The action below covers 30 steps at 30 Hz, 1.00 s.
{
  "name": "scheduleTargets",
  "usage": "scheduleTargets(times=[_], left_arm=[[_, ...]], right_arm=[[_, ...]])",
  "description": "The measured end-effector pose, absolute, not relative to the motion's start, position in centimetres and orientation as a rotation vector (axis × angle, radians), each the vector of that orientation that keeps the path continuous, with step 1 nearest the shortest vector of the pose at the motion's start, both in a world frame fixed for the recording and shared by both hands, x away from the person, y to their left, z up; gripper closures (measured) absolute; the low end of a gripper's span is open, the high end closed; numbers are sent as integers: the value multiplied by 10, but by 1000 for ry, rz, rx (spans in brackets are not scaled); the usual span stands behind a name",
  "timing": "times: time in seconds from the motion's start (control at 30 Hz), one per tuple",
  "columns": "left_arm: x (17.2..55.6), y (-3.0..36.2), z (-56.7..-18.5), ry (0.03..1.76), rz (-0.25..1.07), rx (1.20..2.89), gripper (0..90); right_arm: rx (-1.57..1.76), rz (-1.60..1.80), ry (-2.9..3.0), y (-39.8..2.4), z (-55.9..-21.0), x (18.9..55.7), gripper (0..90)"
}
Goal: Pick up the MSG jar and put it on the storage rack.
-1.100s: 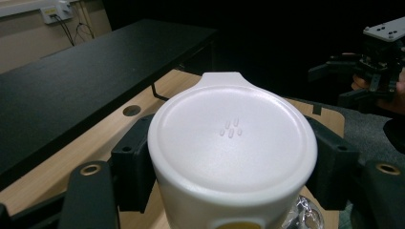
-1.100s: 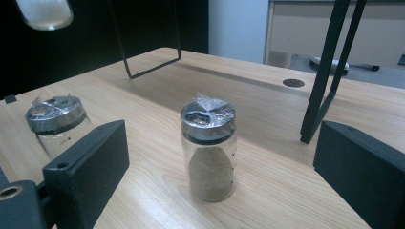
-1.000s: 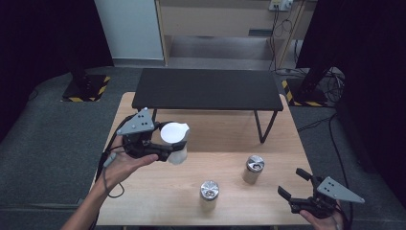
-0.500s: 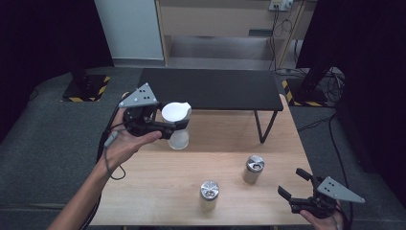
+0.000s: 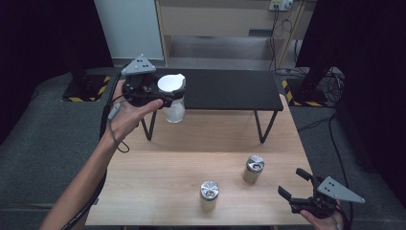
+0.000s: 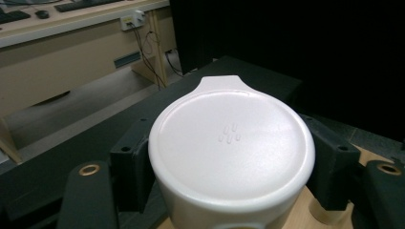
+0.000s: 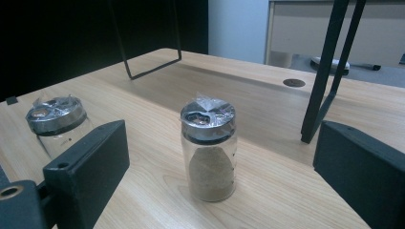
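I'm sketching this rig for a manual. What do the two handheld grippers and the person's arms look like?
Both the left gripper and the right gripper are black, each topped by a grey three-cornered plate with small dark dots. Their fingers are blocky black slabs with screw holes. A dark cable trails from the left one. The forearms are bare, no sleeves showing.

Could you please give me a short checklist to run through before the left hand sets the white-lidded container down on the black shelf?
1. Grip: the left gripper has its jaws closed on both sides of the white-lidded container, just under the lid: ok.
2. Container upright, lid level: ok.
3. Container lifted off the wooden table: ok.
4. Landing spot: the black shelf is bare to the right of the container: ok.
5. Bottom of the container higher than the shelf top: cannot tell.
6. Right gripper open and off to the side, away from the two steel-capped jars: ok.
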<state>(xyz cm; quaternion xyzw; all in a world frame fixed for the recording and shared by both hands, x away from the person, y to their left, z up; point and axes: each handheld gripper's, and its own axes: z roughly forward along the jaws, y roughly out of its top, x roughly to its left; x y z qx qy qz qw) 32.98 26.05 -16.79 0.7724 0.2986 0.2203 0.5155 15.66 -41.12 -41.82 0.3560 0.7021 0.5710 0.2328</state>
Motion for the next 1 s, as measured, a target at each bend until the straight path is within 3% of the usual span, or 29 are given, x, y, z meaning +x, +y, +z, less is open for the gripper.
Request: scheduleTargets(times=[1.0], left_arm=[[390,244,-172,905,679,1777,291]], right_arm=[[1002,1596,1921,-414,-422,160,53]])
